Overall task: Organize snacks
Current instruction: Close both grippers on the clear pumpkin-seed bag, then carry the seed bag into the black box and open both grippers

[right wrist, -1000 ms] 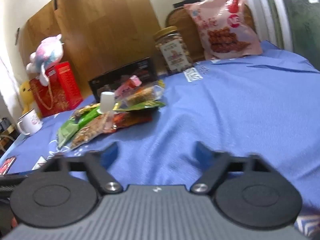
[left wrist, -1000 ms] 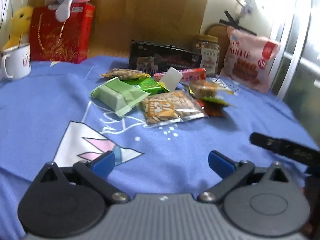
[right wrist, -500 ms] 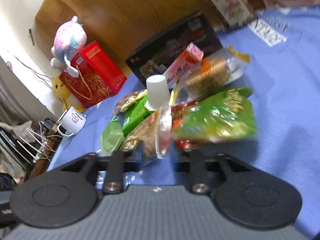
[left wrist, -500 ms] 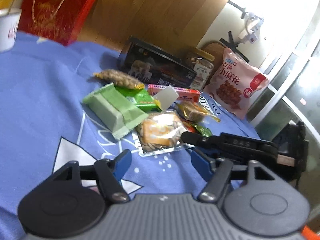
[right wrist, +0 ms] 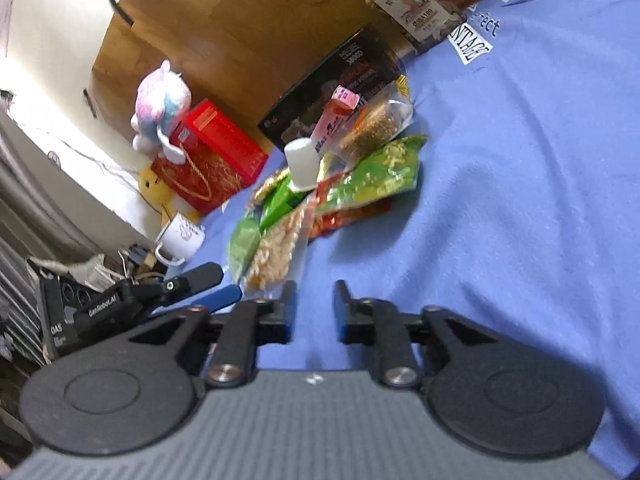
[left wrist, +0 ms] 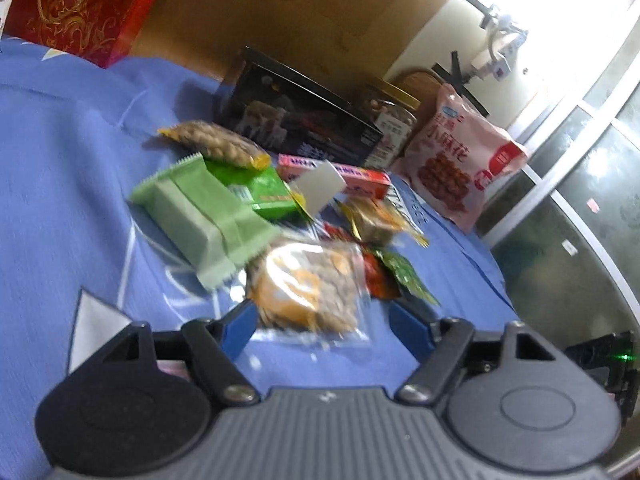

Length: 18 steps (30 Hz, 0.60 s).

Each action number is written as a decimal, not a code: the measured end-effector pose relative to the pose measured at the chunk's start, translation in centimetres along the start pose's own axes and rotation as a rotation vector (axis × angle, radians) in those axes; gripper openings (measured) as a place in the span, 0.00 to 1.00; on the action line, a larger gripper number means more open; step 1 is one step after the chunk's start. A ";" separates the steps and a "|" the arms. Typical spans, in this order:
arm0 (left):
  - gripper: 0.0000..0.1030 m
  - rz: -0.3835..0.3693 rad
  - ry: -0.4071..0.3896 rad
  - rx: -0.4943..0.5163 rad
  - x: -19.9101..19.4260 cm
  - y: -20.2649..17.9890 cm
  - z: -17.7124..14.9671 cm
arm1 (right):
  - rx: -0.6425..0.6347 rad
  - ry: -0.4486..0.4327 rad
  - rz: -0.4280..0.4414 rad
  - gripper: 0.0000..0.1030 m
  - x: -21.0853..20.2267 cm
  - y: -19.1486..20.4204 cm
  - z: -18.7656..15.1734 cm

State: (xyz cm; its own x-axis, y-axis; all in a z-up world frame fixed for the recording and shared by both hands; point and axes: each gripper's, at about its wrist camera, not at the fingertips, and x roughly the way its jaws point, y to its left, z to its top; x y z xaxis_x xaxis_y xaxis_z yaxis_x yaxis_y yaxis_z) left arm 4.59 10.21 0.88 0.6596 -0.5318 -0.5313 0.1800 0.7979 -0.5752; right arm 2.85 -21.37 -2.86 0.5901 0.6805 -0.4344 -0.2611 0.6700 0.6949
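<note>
Closing on the snack pile, both grippers now sit at its near edge, where a second ago they hung back over bare cloth. The left gripper (left wrist: 320, 326) is spread wide, its blue fingers (left wrist: 236, 330) flanking the near end of the clear nut pack (left wrist: 308, 292); whether they touch the wrapper cannot be told through the blur. The right gripper (right wrist: 314, 306) has narrowed from wide open to a small gap and holds nothing; half a second ago the pack's edge stood between its fingers, and now that edge lies just ahead of the left fingertip.

The pile itself lies unsorted on the blue cloth (right wrist: 520, 200):
- green wafer pack (left wrist: 200, 216) beside the nut pack, well apart from neither;
- peanut bag (left wrist: 216, 146) and pink box (left wrist: 344, 172) behind;
- white cup (right wrist: 302, 164) standing in the middle of the heap;
- black box (left wrist: 296, 120), jar (right wrist: 412, 4) and pink bag (left wrist: 456, 164) along the back.

Judgement: the task is barely begun. The nut pack is the likely first pick, with the left gripper best placed. Risk: the slick wrapper may slide from a shallow pinch.
</note>
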 end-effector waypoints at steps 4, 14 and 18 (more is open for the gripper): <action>0.61 -0.016 0.038 -0.063 0.8 1.5 1.1 | 0.005 0.046 0.032 0.34 2.8 0.1 0.6; 0.09 -0.144 0.123 -0.173 2.0 1.8 -1.8 | -0.067 0.131 0.086 0.11 5.1 1.2 -1.5; 0.17 -0.180 0.155 -0.163 0.5 1.7 -3.6 | -0.073 0.127 0.110 0.16 0.9 0.4 -3.7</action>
State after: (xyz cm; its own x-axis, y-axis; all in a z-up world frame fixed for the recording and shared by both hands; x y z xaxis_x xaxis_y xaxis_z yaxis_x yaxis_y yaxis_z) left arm 2.56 10.30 -2.61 0.5057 -0.7080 -0.4930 0.1564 0.6372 -0.7547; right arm 0.43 -19.38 -5.12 0.4551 0.7795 -0.4304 -0.3757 0.6063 0.7009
